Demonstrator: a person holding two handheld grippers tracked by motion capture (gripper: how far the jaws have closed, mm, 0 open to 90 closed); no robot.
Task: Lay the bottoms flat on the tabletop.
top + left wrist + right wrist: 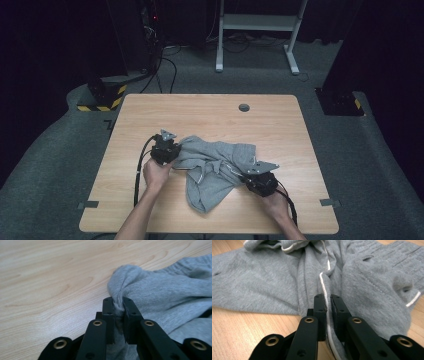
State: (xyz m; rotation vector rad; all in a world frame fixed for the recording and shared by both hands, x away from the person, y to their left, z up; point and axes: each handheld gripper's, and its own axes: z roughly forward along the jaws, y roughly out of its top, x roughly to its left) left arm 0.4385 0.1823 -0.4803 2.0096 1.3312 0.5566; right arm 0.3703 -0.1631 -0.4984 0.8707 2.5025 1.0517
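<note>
A grey knit garment (212, 167) with white piping lies crumpled on the wooden table (210, 112). My left gripper (172, 154) is at its left end, shut on a bunched fold of the grey fabric (140, 287); its jaws pinch the cloth between their tips (117, 302). At the garment's right side my right gripper (245, 176) is shut on a ridge of fabric (317, 285) edged with a white cord (327, 312), which runs down between its jaws (326, 300). A hand holds each gripper from the near edge.
A round cable hole (244, 107) sits near the table's far edge. Bare wood (50, 277) stretches left of and beyond the garment. Past the table stand a white desk frame (257, 30) and dark equipment with hazard-striped bases (102, 97).
</note>
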